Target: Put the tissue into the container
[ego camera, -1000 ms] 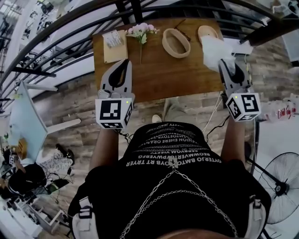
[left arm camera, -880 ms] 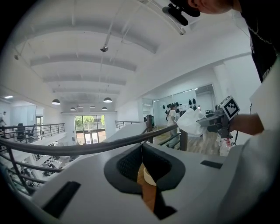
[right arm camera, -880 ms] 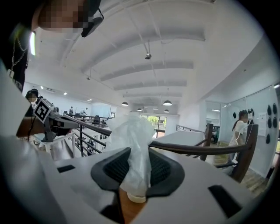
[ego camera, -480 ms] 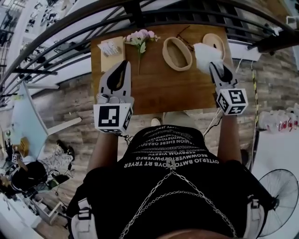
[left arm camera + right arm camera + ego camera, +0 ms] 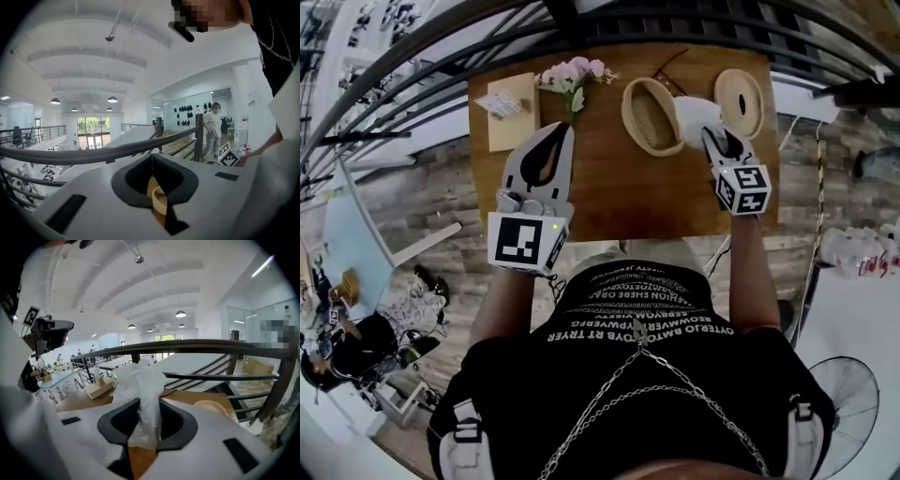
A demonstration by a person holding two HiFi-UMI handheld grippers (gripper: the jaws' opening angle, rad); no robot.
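The tissue [image 5: 694, 112] is white, the container [image 5: 634, 119] tan, the table [image 5: 609, 178] brown.

Head view: the tissue [image 5: 692, 116] covers the tips of the right hand-held gripper [image 5: 712, 137] and overlaps the right rim of the container [image 5: 650, 116]; contact there cannot be judged. Print on the box [image 5: 510, 106] is too small to read.

Left gripper view: the body of the left hand-held gripper [image 5: 151, 159] blocks nearly all the tabletop [image 5: 151, 186]. Only an arc of a pale ring [image 5: 158, 202] shows, unidentifiable.

Right gripper view: the tissue hides what lies straight ahead.
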